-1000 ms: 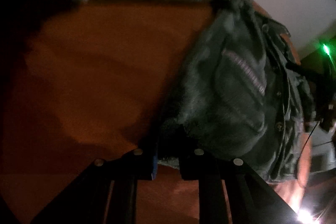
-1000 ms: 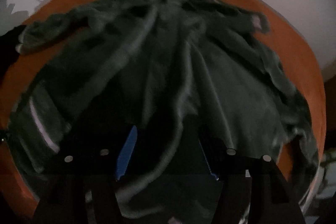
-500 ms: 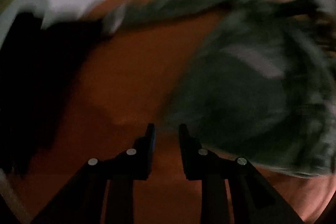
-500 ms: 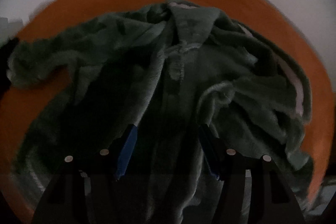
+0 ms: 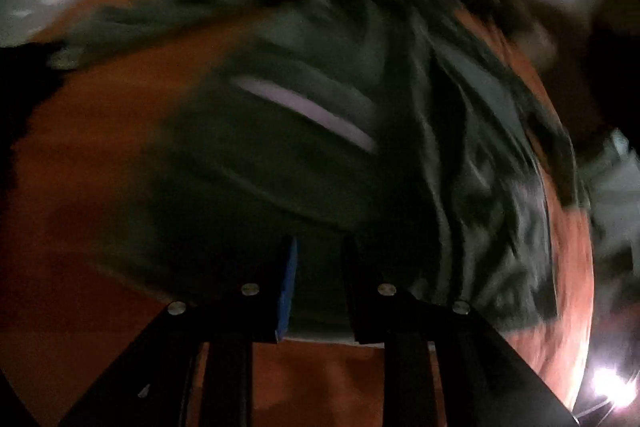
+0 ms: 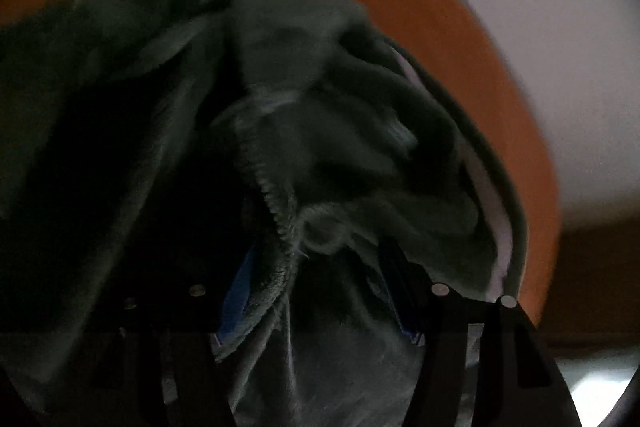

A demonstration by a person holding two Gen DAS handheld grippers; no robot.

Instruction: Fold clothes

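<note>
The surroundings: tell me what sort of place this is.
Probably a room in a home, dimly lit. A dark green fleece garment lies spread on an orange surface, perhaps a table or bed, beside a plain white wall.

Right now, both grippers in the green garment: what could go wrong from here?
1. The left gripper has its jaws apart around the hem of the green garment; it may close on too little cloth and slip.
2. Thick bunched fleece fills the open right gripper, so it could pinch several layers and spoil the fold.
3. Cloth lies near the orange table edge on the right and may slide off.
</note>
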